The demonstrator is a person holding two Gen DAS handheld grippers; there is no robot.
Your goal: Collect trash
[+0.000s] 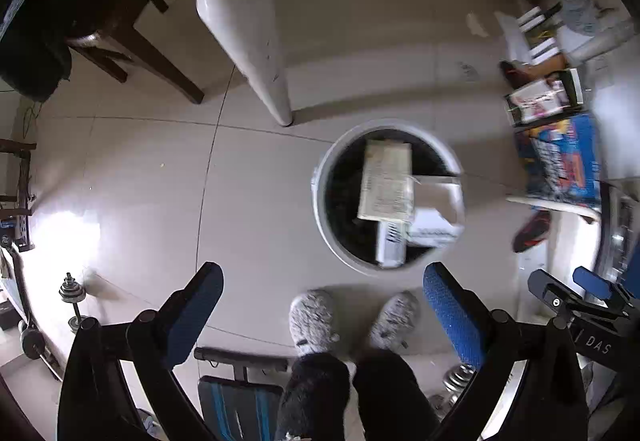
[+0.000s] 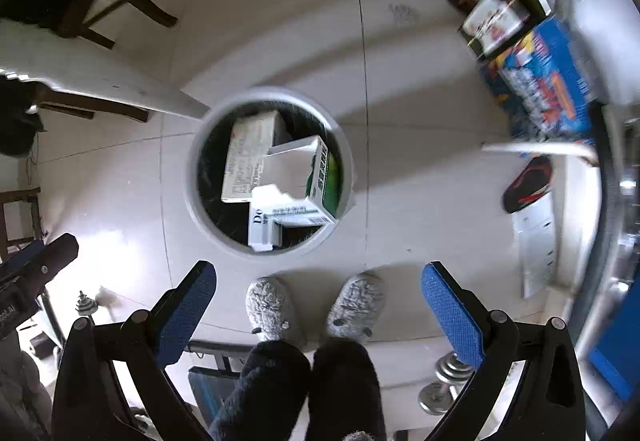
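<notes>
Two handheld grippers point straight down at a pale tiled floor (image 2: 420, 177), and both stand wide open with nothing between their blue-padded fingers. The left gripper (image 1: 322, 305) frames bare tile and the person's grey fuzzy slippers (image 1: 314, 321); the right gripper (image 2: 318, 301) frames the same slippers (image 2: 272, 309) from a little further over.

Just ahead of the toes stands a round white waste bin (image 2: 192, 201) with a black liner, seen from directly above. Several flattened cardboard boxes lie inside it: a cream carton covered in small print (image 2: 250, 157) toward the far side, a white box with a green printed side (image 2: 320, 177) leaning against the rim on the right, and a white box with dark lettering (image 2: 262, 221) nearest the person. In the left wrist view the same bin (image 1: 320, 209) sits ahead of and slightly right of the gripper, with the cream carton (image 1: 386, 181) on top of the others.

A white table leg (image 1: 256, 41) comes down to the floor just beyond the bin. A dark wooden chair (image 2: 100, 1) stands farther off at the upper left. Along the right edge, a blue printed package (image 2: 548, 81) and other blurred boxes are stacked by the wall, with a black and red shoe (image 2: 528, 183) on the floor below them. Metal dumbbells (image 2: 444, 381) lie beside the person's dark trouser legs (image 2: 304, 389).
</notes>
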